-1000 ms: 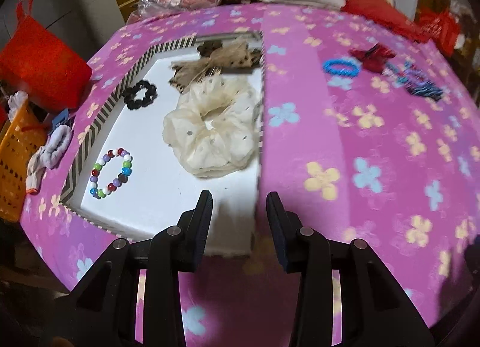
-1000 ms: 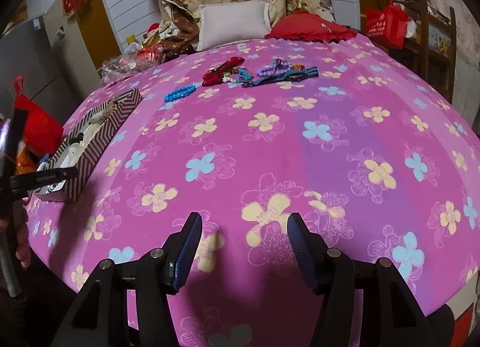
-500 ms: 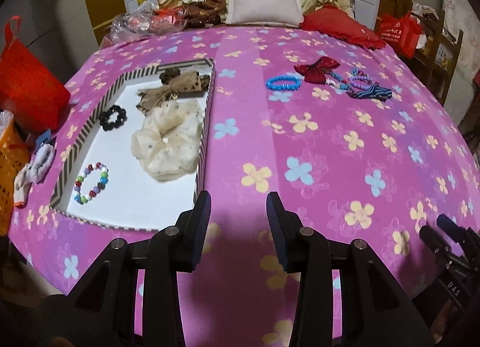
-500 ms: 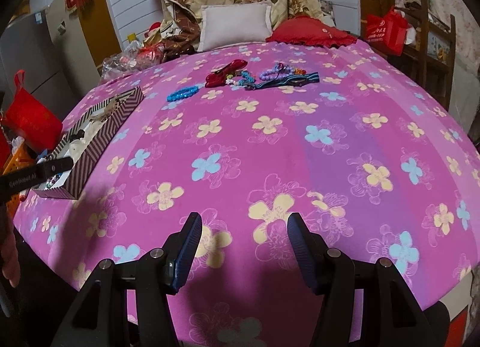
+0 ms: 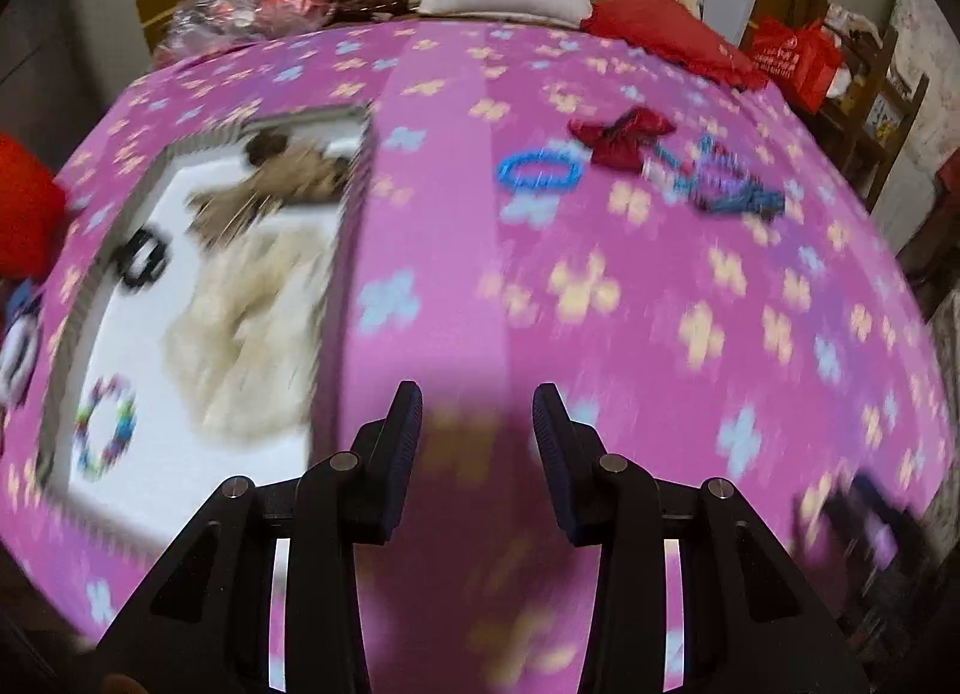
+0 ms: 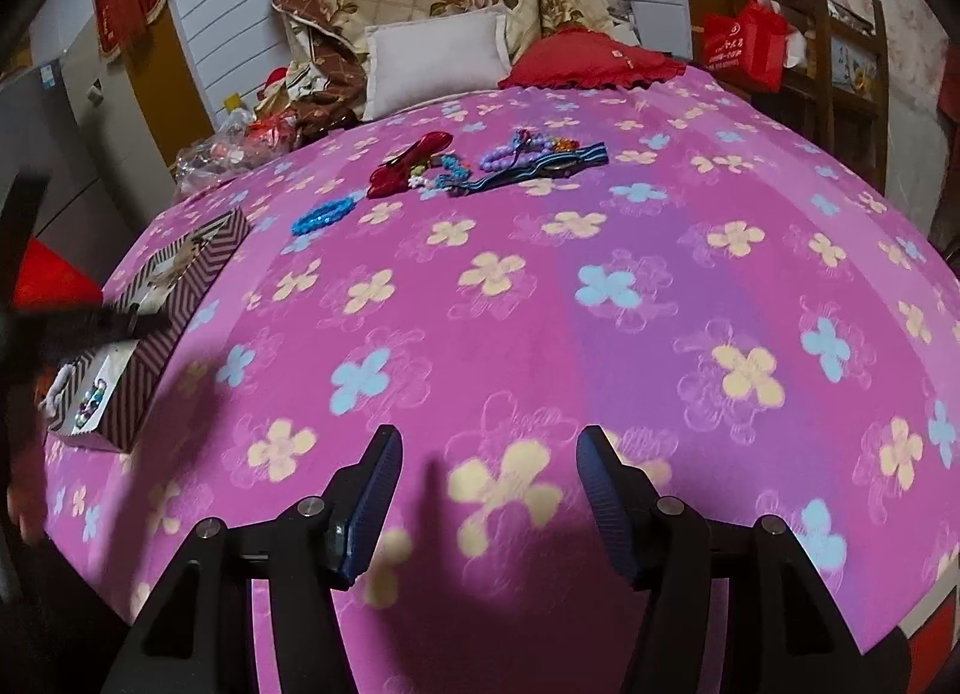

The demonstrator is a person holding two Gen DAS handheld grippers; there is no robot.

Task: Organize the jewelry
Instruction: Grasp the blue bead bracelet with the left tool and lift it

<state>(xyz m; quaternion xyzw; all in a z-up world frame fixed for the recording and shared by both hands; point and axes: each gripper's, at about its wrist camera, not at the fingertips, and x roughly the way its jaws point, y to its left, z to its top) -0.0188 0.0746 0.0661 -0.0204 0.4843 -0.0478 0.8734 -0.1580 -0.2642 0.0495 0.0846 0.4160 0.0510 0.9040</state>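
A striped-rim box (image 5: pixel 351 250) with a white floor lies on the pink flowered bed at left; it shows in the right wrist view too (image 6: pixel 180 298). Inside are a cream scrunchie (image 5: pixel 252 322), a tan bow (image 5: pixel 282 178), a black bead ring (image 5: pixel 141 262) and a multicolour bead bracelet (image 5: pixel 105 430). Loose on the bed, far ahead, lie a blue bracelet (image 5: pixel 538 173) (image 6: pixel 324 215), a red bow (image 5: pixel 621 139) (image 6: pixel 411 163) and a tangle of beads and a blue band (image 5: pixel 717 184) (image 6: pixel 528 160). My left gripper (image 5: pixel 477 412) is open and empty beside the box's right wall. My right gripper (image 6: pixel 489 454) is open and empty over bare bedspread.
A white pillow (image 6: pixel 438 61), a red cushion (image 6: pixel 591 61) and a folded quilt sit at the bed's far end. A red bag (image 6: pixel 744 46) and a wooden chair (image 6: pixel 852 70) stand at the right. A red bag (image 5: pixel 24 208) is off the bed's left side.
The left gripper has swung right from over the box and moved forward toward the loose jewelry; its view is now blurred. The right gripper has barely moved. Both stay open.
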